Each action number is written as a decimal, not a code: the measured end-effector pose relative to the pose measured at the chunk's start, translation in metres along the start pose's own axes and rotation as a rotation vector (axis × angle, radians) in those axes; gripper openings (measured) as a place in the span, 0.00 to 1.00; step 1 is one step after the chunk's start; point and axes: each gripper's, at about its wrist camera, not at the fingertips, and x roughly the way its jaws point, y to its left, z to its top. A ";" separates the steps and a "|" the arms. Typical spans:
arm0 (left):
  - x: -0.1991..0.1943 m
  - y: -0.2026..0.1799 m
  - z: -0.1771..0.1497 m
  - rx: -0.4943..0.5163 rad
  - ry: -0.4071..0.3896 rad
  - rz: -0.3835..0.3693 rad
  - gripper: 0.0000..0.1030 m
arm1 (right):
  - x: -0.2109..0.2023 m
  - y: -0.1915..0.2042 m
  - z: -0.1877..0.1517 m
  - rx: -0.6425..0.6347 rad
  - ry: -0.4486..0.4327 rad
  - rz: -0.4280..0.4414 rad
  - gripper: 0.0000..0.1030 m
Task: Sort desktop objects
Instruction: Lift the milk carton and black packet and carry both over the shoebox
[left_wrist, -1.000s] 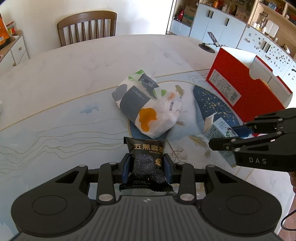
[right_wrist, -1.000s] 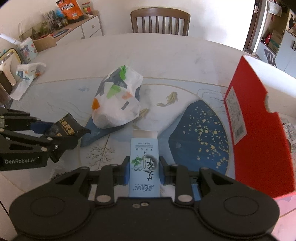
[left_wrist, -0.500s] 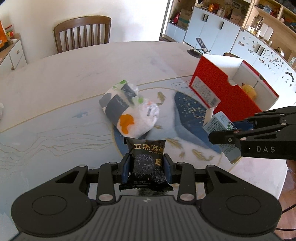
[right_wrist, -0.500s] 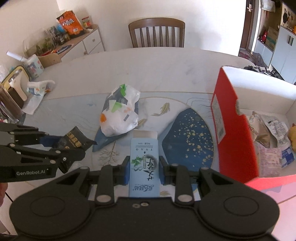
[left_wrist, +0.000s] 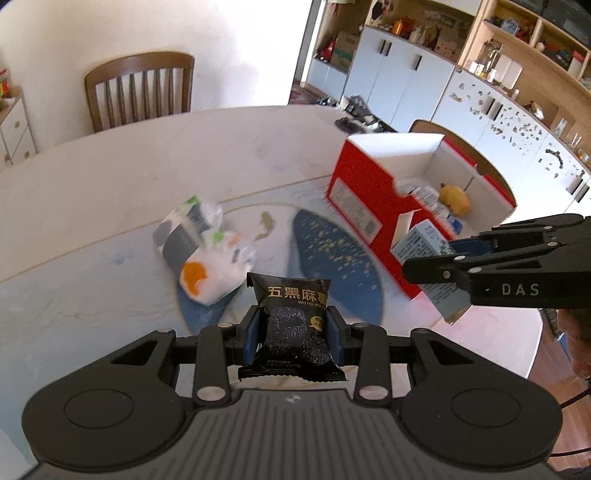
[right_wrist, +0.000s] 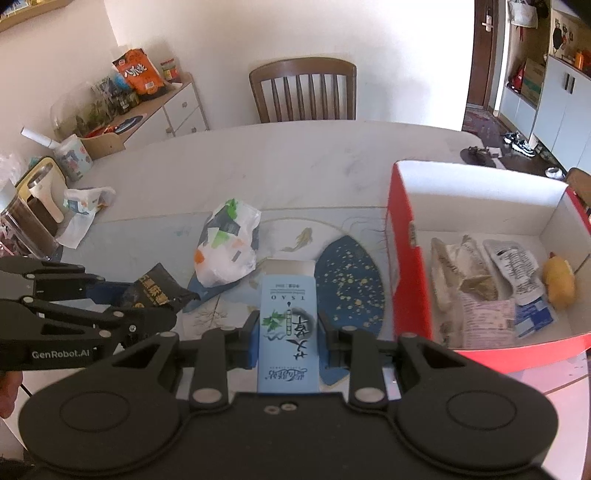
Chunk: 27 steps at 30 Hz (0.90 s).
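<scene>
In the left wrist view, the left hand-held gripper (left_wrist: 291, 330) is seen at the lower centre of the frame, clamped on a black snack packet (left_wrist: 291, 325) with gold lettering; the packet is pinched between the blue pads and stands upright above the table (left_wrist: 92, 177). In the right wrist view, the right hand-held gripper (right_wrist: 288, 334) is closed on a light blue carton (right_wrist: 288, 325) printed with dark brush characters, which is held lengthwise between its fingers at the lower centre of the frame. The same carton is seen at the right of the left wrist view, gripped by the black fingers marked "DAS", just in front of the red box (left_wrist: 369, 206).

The red box lies open at the right of both frames; its white interior is shown in the right wrist view to hold crumpled wrappers (right_wrist: 476, 284) and a small yellow toy (right_wrist: 559, 282) against its far right wall. A white plastic bag (right_wrist: 227, 245) with green, orange and grey patches is seen lying near the middle of the table, partly over a blue patch of the table's painted pattern, well apart from the box. A wooden chair (right_wrist: 303, 90) is placed behind the table at the upper centre of the right wrist view.
</scene>
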 end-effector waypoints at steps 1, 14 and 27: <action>0.000 -0.003 0.002 0.002 -0.004 -0.002 0.34 | -0.003 -0.002 0.001 0.002 -0.005 0.001 0.27; 0.005 -0.052 0.026 0.048 -0.041 -0.026 0.34 | -0.036 -0.049 0.008 0.030 -0.069 0.000 0.27; 0.031 -0.117 0.053 0.121 -0.046 -0.062 0.34 | -0.060 -0.116 0.003 0.070 -0.101 -0.052 0.27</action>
